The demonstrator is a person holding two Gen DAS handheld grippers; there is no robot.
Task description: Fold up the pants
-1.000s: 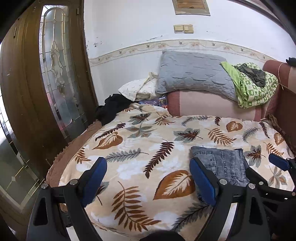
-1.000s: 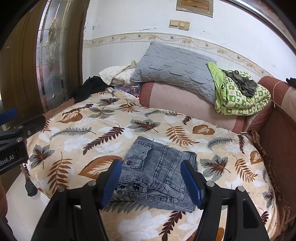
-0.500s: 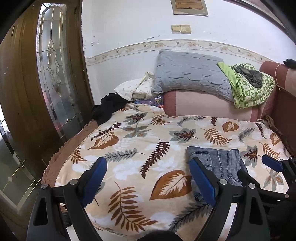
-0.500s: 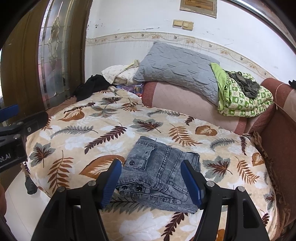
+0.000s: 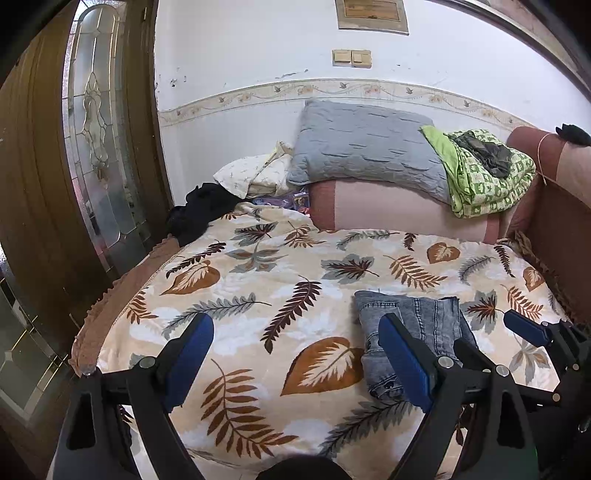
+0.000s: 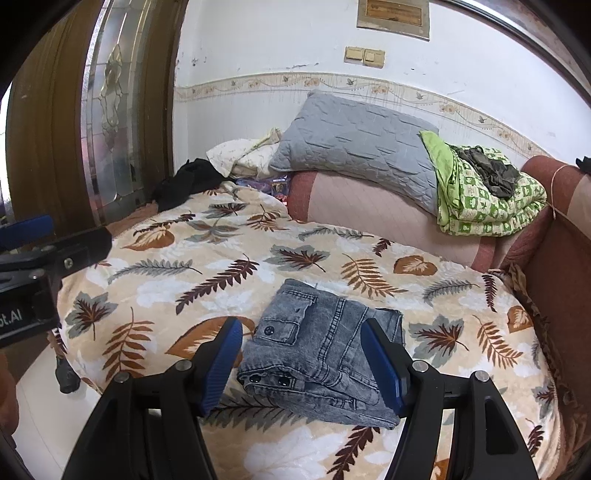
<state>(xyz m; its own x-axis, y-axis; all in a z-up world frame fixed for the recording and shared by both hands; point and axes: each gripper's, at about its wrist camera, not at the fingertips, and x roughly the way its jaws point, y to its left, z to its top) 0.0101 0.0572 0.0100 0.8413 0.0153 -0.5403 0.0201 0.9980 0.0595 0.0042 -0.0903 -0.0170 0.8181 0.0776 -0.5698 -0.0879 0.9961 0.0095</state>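
Leaf-printed bedding [image 6: 207,288] spreads under both of my claws, cream with brown and grey fronds, covering the bed right up to the near edge.

Nearest in the right wrist view, my right gripper [image 6: 301,363] hangs with its blue pads wide apart and nothing between them. Just past them lie the pants [image 6: 325,354], grey washed denim folded into a compact rectangle, flat on the bedding with the buttoned waistband toward me. At the left edge of that view my left gripper's [image 6: 40,258] black body shows, with part of a white marking, "ot.AI", the rest cut off.

From the left wrist view, my left gripper [image 5: 297,363] is likewise spread wide and holds nothing, above bare bedding to the left of the pants [image 5: 413,332]. One blue pad of my right gripper [image 5: 524,328] pokes in at the right.

Compared with a second ago, both claws have drawn back a little toward me; the pants lie just as they did.

Farther off, a grey quilted pillow [image 6: 354,144] leans on a pink headboard cushion [image 6: 369,214], with a green patterned blanket [image 6: 487,199] beside it. On the wall above sit a pair of beige switches [image 6: 364,56] and a framed plaque [image 6: 393,16] whose writing I cannot read.
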